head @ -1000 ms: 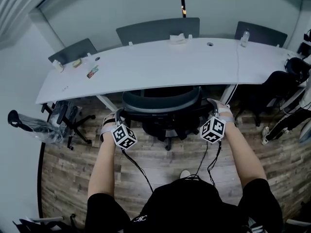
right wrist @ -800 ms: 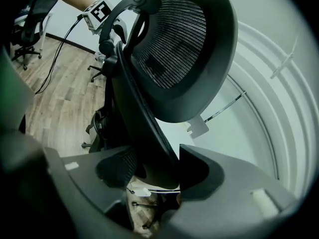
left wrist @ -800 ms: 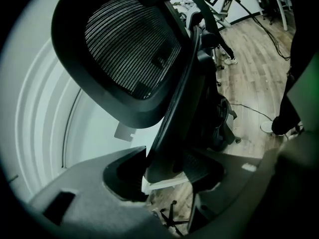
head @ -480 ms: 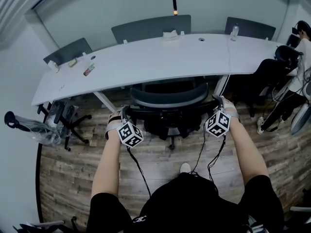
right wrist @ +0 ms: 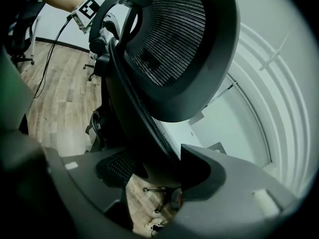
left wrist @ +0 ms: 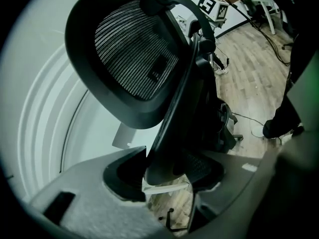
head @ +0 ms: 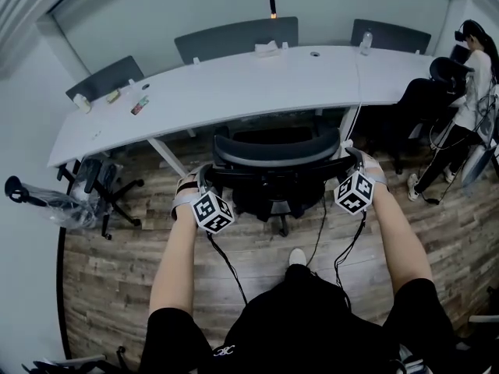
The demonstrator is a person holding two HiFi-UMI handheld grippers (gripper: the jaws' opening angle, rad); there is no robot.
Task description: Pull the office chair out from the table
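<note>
Clamping on the left edge of the backrest, the left gripper (head: 202,179) is pinching the dark frame of the office chair (head: 277,153) between its pads. Its own view is showing that frame rising straight out of the jaws.

Moving right, the chair is sitting between the person and the table (head: 234,84). Its backrest is lying just clear of the near edge, and its seat seems to be tucked partly beneath. The backrest's long axis is running left to right, parallel with the table edge. So the pull, as I judge it, is needing to come straight back toward the person.

At the right end, the right gripper (head: 352,164) is gripping the opposite edge of the frame. Its jaws have just been opening a little wider, yet the frame is sitting between them and touching both. Neither hand is nearer; each is holding one end.

Counting:
- One chair is being held, with two grippers on it.
- Three chair backs (head: 234,37) are showing beyond the table's far side.
- One spare chair (head: 105,185) is standing at the left end.
- One dark chair (head: 421,100) is standing at the right, beside one bystander (head: 474,61).
</note>
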